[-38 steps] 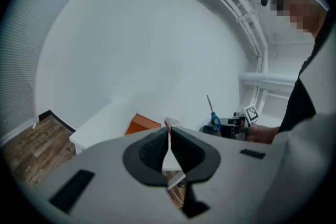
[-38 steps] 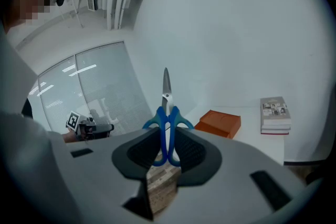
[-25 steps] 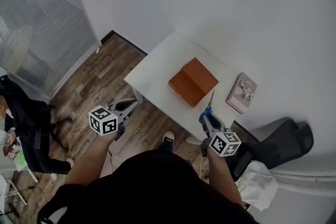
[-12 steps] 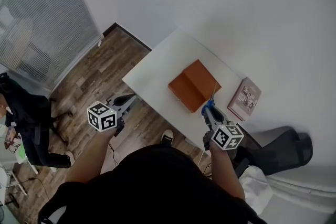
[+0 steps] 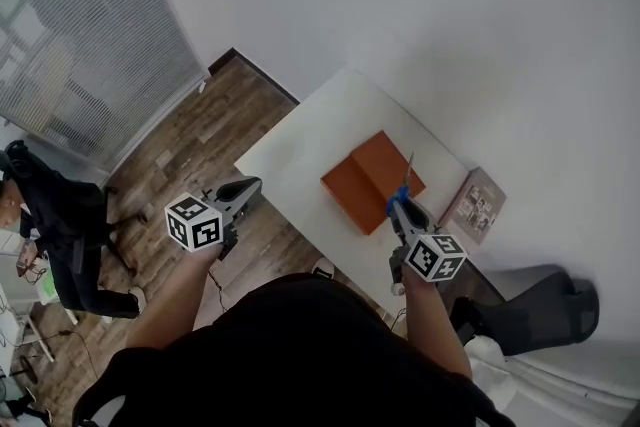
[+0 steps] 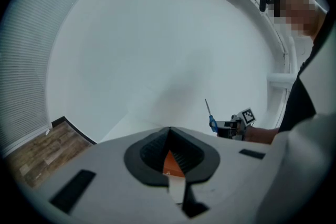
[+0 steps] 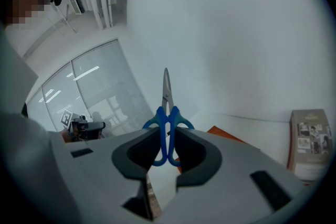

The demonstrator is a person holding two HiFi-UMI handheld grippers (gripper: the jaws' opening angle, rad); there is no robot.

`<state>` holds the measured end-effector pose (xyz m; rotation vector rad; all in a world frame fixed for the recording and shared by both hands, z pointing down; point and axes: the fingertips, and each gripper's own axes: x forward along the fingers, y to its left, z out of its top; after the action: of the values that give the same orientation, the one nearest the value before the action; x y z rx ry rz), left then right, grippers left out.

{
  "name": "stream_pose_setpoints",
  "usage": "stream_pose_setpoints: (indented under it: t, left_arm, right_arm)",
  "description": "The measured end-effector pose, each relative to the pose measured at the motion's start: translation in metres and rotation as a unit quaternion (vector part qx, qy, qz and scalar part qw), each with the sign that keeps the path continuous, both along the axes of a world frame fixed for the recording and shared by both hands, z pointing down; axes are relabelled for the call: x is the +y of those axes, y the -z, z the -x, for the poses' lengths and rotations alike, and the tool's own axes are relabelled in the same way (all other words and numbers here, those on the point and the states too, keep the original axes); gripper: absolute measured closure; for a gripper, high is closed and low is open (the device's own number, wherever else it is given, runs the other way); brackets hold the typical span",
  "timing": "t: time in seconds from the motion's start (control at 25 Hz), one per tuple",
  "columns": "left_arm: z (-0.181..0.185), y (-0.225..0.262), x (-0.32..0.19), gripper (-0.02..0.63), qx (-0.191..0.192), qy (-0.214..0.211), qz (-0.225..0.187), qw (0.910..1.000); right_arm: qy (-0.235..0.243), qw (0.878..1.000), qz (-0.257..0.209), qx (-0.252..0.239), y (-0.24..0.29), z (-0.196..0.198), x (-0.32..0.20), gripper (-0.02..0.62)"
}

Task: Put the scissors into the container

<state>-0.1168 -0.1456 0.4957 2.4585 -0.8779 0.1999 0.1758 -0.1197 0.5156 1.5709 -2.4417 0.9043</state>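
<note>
An orange box-shaped container (image 5: 368, 177) sits on the white table (image 5: 300, 147). My right gripper (image 5: 401, 208) is shut on the blue-handled scissors (image 5: 404, 187), whose blades point up and away over the container's right edge. In the right gripper view the scissors (image 7: 167, 122) stand upright between the jaws, with the container (image 7: 227, 134) low behind them. My left gripper (image 5: 244, 188) hangs off the table's near-left edge, shut and holding nothing. In the left gripper view, its jaws (image 6: 169, 148) point toward the table, and the scissors (image 6: 209, 115) show far to the right.
A book (image 5: 478, 205) lies on the table's right end, also seen in the right gripper view as the book (image 7: 310, 143). A dark chair (image 5: 545, 287) stands at lower right. A person (image 5: 45, 220) sits at the left on the wooden floor (image 5: 190, 140).
My right gripper has carried the scissors up and left, from the table's near edge to the container's right edge. The left gripper has hardly moved.
</note>
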Motion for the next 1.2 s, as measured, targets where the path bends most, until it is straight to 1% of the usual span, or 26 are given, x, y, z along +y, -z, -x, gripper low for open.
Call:
stream_pose_setpoints:
  t: [0.28, 0.68, 0.96, 1.2]
  left_arm:
    - [-0.033, 0.005, -0.026, 0.597, -0.008, -0.007, -0.003, 0.9999]
    - [-0.078, 0.001, -0.055, 0.597, -0.008, -0.015, 0.006, 0.9998]
    - [-0.103, -0.006, -0.056, 0.597, -0.023, -0.032, 0.011, 0.9992]
    - [-0.107, 0.001, -0.049, 0.597, -0.024, -0.036, 0.006, 0.9991]
  right_arm:
    - [0.013, 1.0, 0.005, -0.012, -0.009, -0.018, -0.03, 0.506]
    - [0.028, 0.999, 0.022, -0.02, -0.029, -0.038, -0.049, 0.506]
    - [0.035, 0.998, 0.026, -0.036, -0.038, -0.044, -0.05, 0.506]
    - [0.039, 0.998, 0.034, -0.038, -0.046, -0.041, -0.041, 0.506]
